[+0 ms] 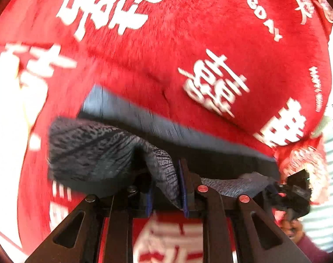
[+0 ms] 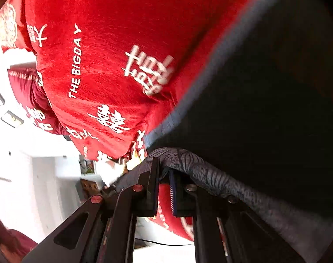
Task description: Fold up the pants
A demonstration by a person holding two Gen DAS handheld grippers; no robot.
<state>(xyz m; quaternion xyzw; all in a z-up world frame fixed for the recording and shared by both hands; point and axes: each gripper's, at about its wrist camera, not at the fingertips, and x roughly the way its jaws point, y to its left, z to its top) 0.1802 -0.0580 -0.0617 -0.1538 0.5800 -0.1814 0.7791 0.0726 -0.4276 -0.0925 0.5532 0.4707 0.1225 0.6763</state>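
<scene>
This looked like a bedroom in a home. A plush red blanket printed with white Chinese characters and "THE BIG DAY" [image 2: 105, 50] covered the whole soft surface, bed-like. Beyond its edge stood white panelled furniture [image 2: 34, 175], and a dark red embroidered cushion [image 2: 24, 83] sat behind.

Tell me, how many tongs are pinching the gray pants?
2. The left tongs pinch a fold of the gray pants above the red blanket. The right tongs pinch the pants' edge beside them.
</scene>
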